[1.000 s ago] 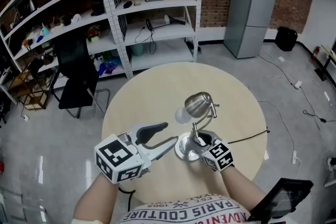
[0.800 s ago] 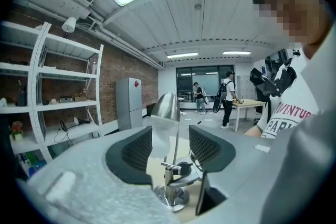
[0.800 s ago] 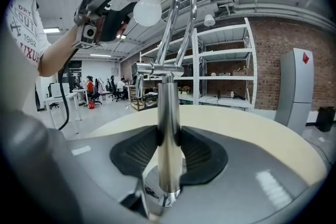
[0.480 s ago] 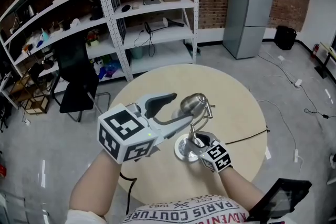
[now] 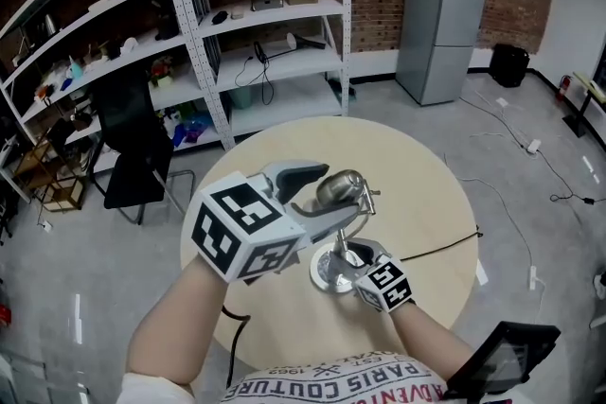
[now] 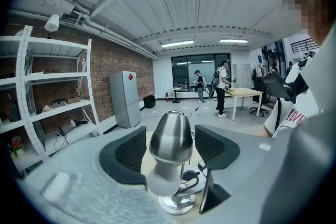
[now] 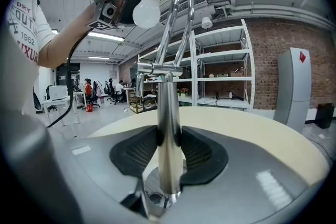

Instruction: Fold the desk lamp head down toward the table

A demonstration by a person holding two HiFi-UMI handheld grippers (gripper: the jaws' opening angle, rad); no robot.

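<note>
The lamp head is satiny brushed metal, its bulb frosted matt white (glass or plastic, hard to tell), the lamp stem mirror-glossy chrome, the table smooth, matt pale wood-look.

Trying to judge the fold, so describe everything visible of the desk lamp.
The desk lamp is brushed metal: a round base on the beige table, an upright stem, thin curved rods, a bell-shaped head with white bulb. The right gripper clamps the stem; the left gripper, jaws opening, flanks the head without pressing.
</note>
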